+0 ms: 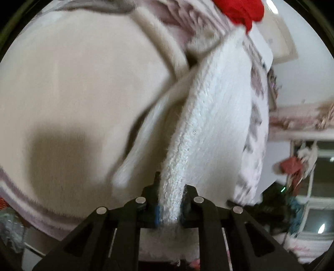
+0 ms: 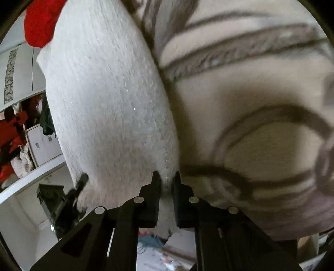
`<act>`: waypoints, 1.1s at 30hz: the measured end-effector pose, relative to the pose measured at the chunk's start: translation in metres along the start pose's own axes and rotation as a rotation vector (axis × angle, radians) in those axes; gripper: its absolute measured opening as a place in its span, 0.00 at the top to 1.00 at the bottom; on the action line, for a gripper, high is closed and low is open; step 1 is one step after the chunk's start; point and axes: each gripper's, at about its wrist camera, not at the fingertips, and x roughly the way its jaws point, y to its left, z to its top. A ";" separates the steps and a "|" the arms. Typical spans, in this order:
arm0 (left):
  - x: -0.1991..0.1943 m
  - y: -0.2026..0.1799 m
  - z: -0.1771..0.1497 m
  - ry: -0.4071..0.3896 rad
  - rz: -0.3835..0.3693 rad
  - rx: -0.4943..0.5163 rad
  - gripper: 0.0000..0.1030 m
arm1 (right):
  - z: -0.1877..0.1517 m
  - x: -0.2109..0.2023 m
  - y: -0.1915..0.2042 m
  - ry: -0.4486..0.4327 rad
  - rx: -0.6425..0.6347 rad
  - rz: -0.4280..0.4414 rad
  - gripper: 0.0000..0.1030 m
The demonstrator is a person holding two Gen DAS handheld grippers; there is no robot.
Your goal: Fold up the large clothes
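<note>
grip matters most at this step: both grippers hold the thick white fuzzy knit garment (image 1: 213, 116) off the surface, and it hangs or stretches between them above the cream bedspread with grey-mauve band patterns (image 1: 79, 79). the left gripper (image 1: 170, 206) has its fingers pinched together on a rolled, ribbed edge of the knit, which runs straight away from the jaws. the right gripper (image 2: 166, 187) is likewise clamped on a fold of the same fabric, with only a narrow strip of cloth showing between its fingers. to do the fold well, i judge both clamps should hold firm and travel together, keeping the held edge taut and level so the far part lays down flat without bunching; the knit looks heavy and plush, so a slack grip could let it slide out. both views are blurred, so exactly which corners are held cannot be told

around it: a bright red cloth item (image 1: 240, 10) lies on the bed just past the garment's far end and could get caught under the fold. a black device (image 2: 60, 200) shows beside the knit in the right view, possibly the other gripper. cluttered shelves (image 2: 18, 133) and a window (image 1: 313, 187) stand well apart
</note>
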 end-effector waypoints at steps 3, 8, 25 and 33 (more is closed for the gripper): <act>0.025 0.022 -0.003 0.043 0.019 -0.022 0.85 | 0.012 0.010 -0.006 0.010 -0.022 -0.081 0.91; 0.009 0.026 0.003 0.063 -0.041 -0.058 0.78 | 0.021 0.003 -0.016 0.076 0.043 -0.017 0.85; 0.071 -0.134 0.180 -0.022 0.226 0.436 0.73 | 0.221 -0.047 0.204 -0.149 -0.246 -0.179 0.67; 0.097 -0.111 0.224 0.074 0.132 0.387 0.69 | 0.282 -0.001 0.204 -0.054 -0.172 -0.369 0.79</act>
